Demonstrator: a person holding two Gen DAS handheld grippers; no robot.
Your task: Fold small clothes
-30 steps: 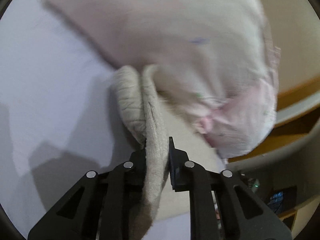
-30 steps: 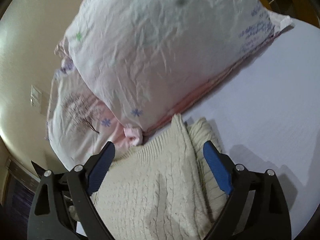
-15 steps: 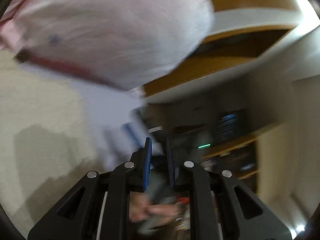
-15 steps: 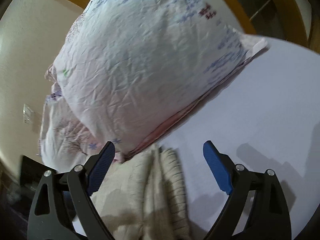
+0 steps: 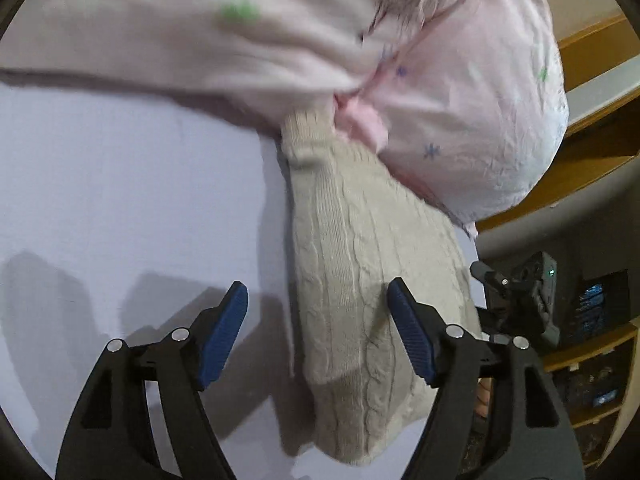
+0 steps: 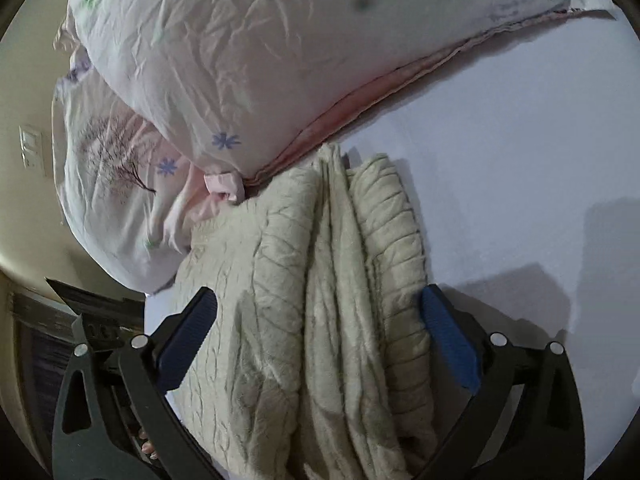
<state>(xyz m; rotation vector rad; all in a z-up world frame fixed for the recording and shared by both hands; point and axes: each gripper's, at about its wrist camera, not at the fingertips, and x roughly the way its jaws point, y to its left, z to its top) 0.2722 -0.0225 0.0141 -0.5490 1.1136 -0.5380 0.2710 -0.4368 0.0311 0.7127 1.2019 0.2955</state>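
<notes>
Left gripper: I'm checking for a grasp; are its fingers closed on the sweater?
No, the left gripper is wide open, with the sweater lying loose between its fingers.

Left wrist view: looks close along wide-apart blue-padded fingers (image 5: pixel 224 336), down onto the white bed sheet (image 5: pixel 120 200).
Right wrist view: close, facing forward between its blue-padded fingers (image 6: pixel 448 340).
Shared: cream cable-knit sweater (image 5: pixel 360 280) (image 6: pixel 312 300) between fingers; pink floral pillows (image 5: pixel 460 100) (image 6: pixel 260 40) beyond fingertips.
</notes>
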